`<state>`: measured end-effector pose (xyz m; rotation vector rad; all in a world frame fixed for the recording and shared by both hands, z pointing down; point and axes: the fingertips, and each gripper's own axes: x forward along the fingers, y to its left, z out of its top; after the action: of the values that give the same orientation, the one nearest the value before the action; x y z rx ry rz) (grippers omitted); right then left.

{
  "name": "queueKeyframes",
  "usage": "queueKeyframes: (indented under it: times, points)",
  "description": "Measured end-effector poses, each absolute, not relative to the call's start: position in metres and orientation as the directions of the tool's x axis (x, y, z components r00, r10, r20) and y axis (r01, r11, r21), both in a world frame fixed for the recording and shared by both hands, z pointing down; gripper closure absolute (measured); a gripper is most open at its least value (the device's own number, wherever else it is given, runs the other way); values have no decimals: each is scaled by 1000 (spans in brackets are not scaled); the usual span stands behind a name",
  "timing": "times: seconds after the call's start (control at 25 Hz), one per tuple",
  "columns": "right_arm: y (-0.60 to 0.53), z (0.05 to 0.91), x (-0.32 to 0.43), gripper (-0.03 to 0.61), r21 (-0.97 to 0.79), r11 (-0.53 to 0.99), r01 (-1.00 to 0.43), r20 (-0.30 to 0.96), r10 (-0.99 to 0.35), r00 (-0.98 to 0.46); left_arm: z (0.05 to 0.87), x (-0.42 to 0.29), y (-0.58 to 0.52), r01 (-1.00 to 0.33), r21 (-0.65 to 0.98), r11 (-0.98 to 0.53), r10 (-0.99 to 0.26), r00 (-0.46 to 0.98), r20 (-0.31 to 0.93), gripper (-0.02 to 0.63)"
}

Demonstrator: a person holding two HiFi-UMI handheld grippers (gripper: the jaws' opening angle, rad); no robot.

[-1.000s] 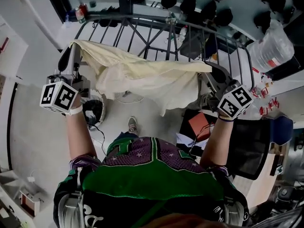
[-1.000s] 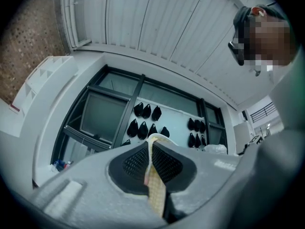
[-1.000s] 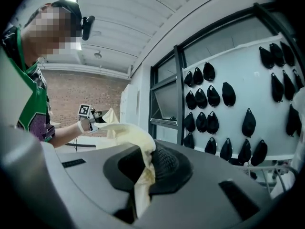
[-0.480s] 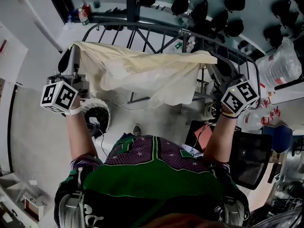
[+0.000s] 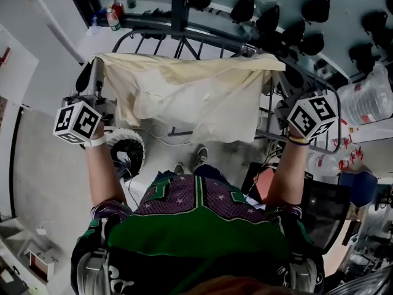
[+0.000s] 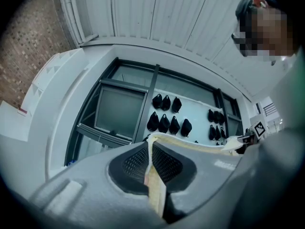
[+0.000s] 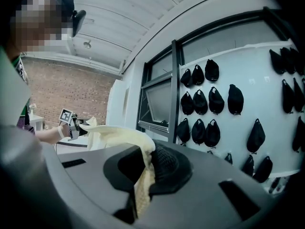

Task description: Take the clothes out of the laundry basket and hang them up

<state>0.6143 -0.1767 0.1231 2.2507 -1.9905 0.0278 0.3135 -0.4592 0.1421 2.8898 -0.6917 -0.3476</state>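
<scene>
A cream-yellow cloth (image 5: 196, 97) hangs spread between my two grippers, in front of the dark metal drying rack (image 5: 184, 39). My left gripper (image 5: 95, 66) is shut on the cloth's left top corner, and the cloth (image 6: 155, 190) shows pinched between its pads. My right gripper (image 5: 277, 69) is shut on the right top corner, where a fold of cloth (image 7: 116, 135) bunches out of its jaws. The cloth's top edge runs nearly level, about at the height of the rack's top bars. The white laundry basket (image 5: 126, 149) stands on the floor below my left arm.
Several black caps (image 5: 258, 17) hang on the white wall behind the rack. Bottles (image 5: 113, 14) stand at the far left. A clear plastic bag (image 5: 368, 94) lies at the right, a dark box (image 5: 325, 204) on the floor by my right arm.
Both grippers have carried the cloth up and toward the rack. The right gripper moved farther right, so the cloth hangs flatter and wider. The person's feet stepped forward.
</scene>
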Motion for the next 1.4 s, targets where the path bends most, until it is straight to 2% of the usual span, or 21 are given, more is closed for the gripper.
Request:
queueKeyframes:
  times: [0.36,0.68,1.04,1.4]
  points:
    - [-240,122,678,566,68,-93,-993,70,-993,98,159,337,-497,-526,168,-834,-548,826,-134,589]
    - [-300,129,747,566,54,-71,-996,86,-993,75,166,387,-533,-582,169,-796,-601,794,-96,589]
    - [-360,113,822,566,36,-102,-994,22,-994,103,168,435,-565,-620,167,-767,-636,768,-69,589]
    - [-402,225,851,566,-42,-67,-997,241,-969,55,233,469,-582,-638,183,-748,-632,769,95,589]
